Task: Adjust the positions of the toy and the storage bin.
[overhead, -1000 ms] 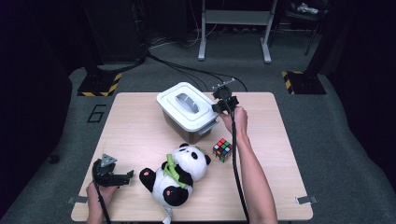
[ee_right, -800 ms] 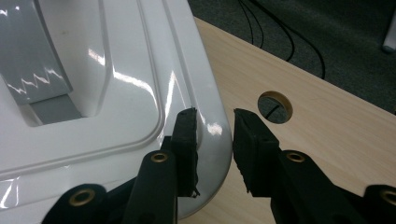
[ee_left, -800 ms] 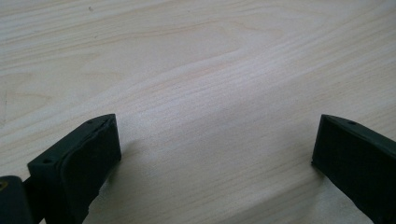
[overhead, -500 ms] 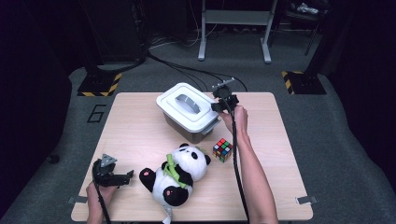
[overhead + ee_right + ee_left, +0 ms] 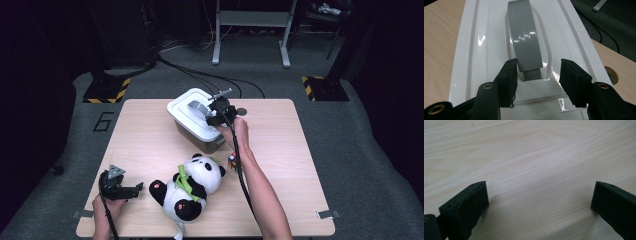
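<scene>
A box with a white lid and a grey handle stands at the back middle of the wooden table. My right gripper hangs over the lid's right part. Its jaws have just been opening and now stand on either side of the handle's near end. The right pad is clear of the handle and nothing is gripped. At the front left, my left gripper rests on the table, jaws wide open over bare wood. A panda plush lies at the front middle.
A small colour cube sits right of the panda, under my right forearm. A round cable hole is in the tabletop right of the box. Cables run over the dark floor behind the table, by a metal stand.
My right gripper has moved left from the box's right edge to over the lid. The left gripper, box, panda and cube have stayed put.
</scene>
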`<state>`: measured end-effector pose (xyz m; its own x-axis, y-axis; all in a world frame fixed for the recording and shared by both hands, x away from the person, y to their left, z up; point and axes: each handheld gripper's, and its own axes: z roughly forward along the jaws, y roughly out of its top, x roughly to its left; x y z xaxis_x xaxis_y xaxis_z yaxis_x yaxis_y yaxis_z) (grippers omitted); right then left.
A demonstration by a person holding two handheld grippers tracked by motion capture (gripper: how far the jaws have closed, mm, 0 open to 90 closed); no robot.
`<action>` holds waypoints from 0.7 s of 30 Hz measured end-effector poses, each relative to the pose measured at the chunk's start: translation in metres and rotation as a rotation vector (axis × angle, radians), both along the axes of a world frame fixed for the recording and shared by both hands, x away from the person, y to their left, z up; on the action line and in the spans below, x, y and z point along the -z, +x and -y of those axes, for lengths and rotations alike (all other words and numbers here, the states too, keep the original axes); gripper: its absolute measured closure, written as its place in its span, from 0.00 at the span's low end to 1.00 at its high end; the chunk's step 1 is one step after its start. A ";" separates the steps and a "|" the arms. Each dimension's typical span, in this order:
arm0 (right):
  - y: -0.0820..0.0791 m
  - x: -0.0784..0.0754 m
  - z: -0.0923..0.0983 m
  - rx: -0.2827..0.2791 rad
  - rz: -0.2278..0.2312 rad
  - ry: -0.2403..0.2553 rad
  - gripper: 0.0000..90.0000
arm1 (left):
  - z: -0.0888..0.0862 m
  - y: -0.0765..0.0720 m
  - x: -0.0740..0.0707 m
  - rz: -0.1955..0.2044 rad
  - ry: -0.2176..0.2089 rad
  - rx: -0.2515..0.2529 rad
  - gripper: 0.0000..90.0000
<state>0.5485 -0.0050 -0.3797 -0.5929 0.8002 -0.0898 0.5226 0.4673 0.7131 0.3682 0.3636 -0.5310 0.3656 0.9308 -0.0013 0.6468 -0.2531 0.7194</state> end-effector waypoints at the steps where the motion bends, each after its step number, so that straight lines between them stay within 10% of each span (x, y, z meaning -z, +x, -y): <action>1: -0.002 0.000 -0.002 0.017 -0.019 -0.003 0.53 | 0.000 0.000 0.000 0.000 0.000 0.000 0.01; 21: -0.003 0.001 -0.008 -0.007 0.021 -0.063 0.72 | 0.000 0.000 0.000 0.001 -0.001 0.000 0.01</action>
